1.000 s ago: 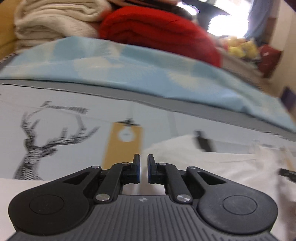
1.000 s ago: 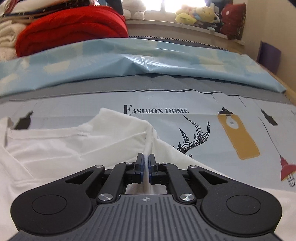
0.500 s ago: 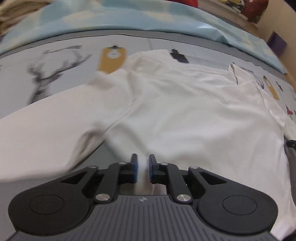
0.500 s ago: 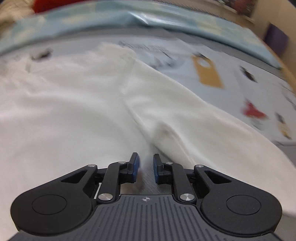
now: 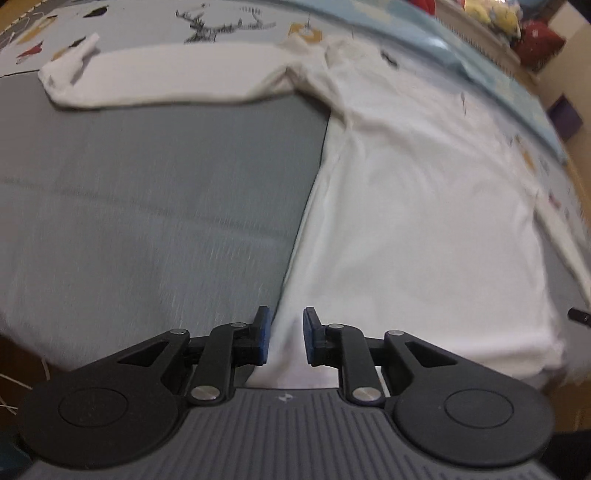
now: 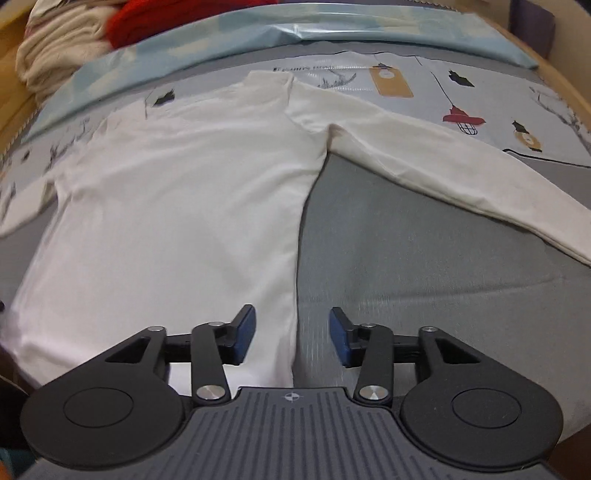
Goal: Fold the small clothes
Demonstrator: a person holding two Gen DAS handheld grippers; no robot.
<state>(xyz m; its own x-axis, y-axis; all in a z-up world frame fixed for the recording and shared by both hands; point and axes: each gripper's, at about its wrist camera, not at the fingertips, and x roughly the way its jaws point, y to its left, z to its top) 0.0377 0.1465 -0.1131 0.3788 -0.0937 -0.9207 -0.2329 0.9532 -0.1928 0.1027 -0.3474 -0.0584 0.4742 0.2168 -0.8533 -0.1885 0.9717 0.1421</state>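
Observation:
A white long-sleeved shirt (image 5: 424, 206) lies spread flat on the grey bedcover (image 5: 147, 206), hem toward me. Its left sleeve (image 5: 166, 77) stretches out to the left. My left gripper (image 5: 285, 338) is open a little, empty, over the shirt's lower left corner. In the right wrist view the shirt (image 6: 177, 192) fills the left half and its right sleeve (image 6: 443, 162) runs out to the right. My right gripper (image 6: 292, 336) is open wide, empty, over the shirt's lower right corner edge.
A printed sheet (image 6: 480, 96) with lamps and a deer covers the far part of the bed. Behind it lie a light blue blanket (image 6: 332, 33), a red blanket (image 6: 166, 14) and folded cream towels (image 6: 59, 55). Soft toys (image 5: 495, 18) sit at the far right.
Both grippers pulled back from the shirt's shoulders down to its hem. Both have opened, the right one wide. The shirt now lies flat with sleeves spread.

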